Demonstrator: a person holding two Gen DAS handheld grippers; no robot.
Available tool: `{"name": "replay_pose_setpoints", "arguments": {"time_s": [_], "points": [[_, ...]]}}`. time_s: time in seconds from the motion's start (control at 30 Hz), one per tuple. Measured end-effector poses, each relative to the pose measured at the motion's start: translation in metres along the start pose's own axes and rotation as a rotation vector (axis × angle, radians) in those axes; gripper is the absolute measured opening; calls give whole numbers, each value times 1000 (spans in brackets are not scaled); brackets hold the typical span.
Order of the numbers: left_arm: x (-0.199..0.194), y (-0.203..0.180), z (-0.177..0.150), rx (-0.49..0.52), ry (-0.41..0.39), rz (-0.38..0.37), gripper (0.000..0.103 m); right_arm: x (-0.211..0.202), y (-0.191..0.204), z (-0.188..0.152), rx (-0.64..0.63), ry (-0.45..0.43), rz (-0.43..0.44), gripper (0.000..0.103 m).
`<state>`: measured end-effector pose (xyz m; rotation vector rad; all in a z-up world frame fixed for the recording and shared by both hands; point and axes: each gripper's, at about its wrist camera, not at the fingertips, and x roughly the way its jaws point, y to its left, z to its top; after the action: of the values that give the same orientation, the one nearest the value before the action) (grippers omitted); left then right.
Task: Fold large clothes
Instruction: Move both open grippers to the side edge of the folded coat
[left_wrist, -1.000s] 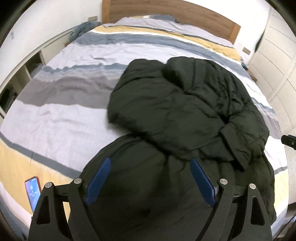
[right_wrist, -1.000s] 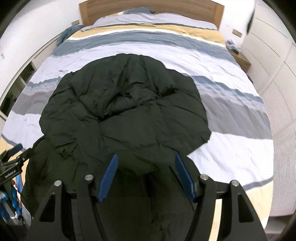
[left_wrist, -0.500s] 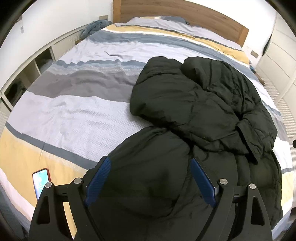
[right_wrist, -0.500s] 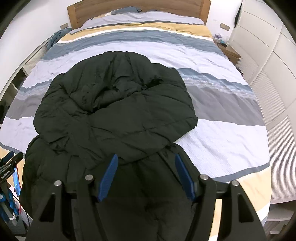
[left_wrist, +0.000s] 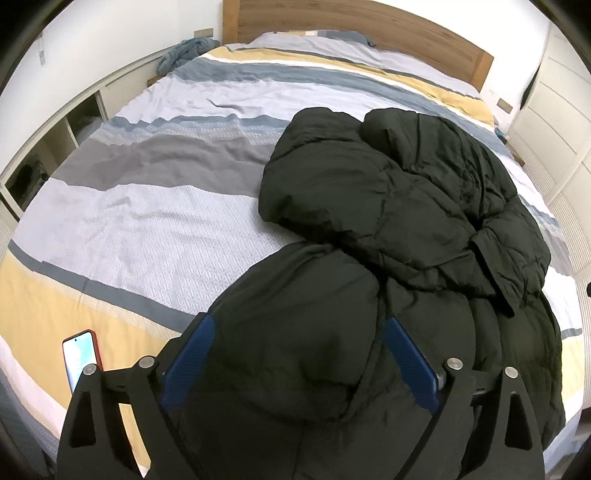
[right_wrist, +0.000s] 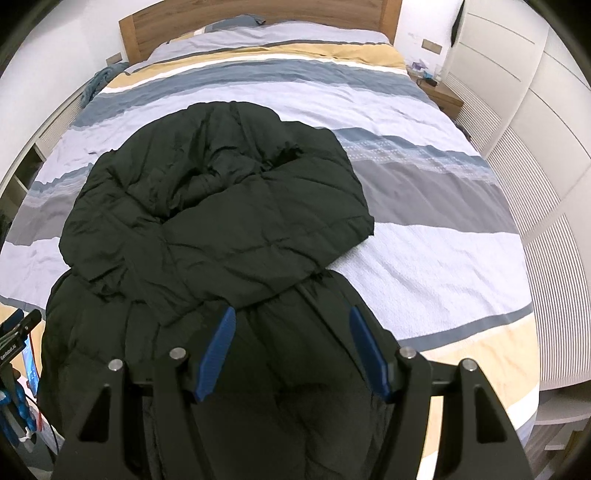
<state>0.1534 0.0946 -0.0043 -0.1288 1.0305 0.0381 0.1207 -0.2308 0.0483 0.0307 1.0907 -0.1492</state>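
Observation:
A large black puffer coat (left_wrist: 399, 221) lies on the striped bed, its upper part folded over onto the lower part. It also shows in the right wrist view (right_wrist: 218, 221). My left gripper (left_wrist: 295, 343) is open, hovering over the near left part of the coat, holding nothing. My right gripper (right_wrist: 291, 339) is open above the coat's near hem on the right side, also empty. The coat's bottom edge is hidden under both grippers.
The bed (left_wrist: 129, 221) has a grey, blue and yellow striped cover and a wooden headboard (right_wrist: 258, 11). A phone in a red case (left_wrist: 81, 354) lies near the bed's front left edge. White wardrobes (right_wrist: 535, 110) stand at the right; open shelves (left_wrist: 48, 147) at the left.
Both grippers have drawn back toward the foot of the bed and shifted slightly, so more bedspread shows. The coat lies as before. Both stay open.

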Motion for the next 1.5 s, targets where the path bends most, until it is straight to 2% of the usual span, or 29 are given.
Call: {"name": "replay_pose_setpoints", "arguments": {"time_s": [0.3,0.57,0.87,1.0,1.3,1.5], "points": [[-1,3,-4,0,9,1,96,0,-7,-12,26,13,-4,63],[-9,2,-2,46,18,9,96,-7,-20,-19,76,8,2,63],[-18,5,-1,81,54,0,96,-22,-47,-33,132,9,-1,63],[-19,7,-4,112,72,-7,96,-27,-63,-47,174,17,-16,68],[-12,24,-9,182,109,-30,96,-32,-88,-95,310,68,-77,69],[-13,36,-17,163,130,-67,96,-51,-93,-113,296,78,-86,69]]}}
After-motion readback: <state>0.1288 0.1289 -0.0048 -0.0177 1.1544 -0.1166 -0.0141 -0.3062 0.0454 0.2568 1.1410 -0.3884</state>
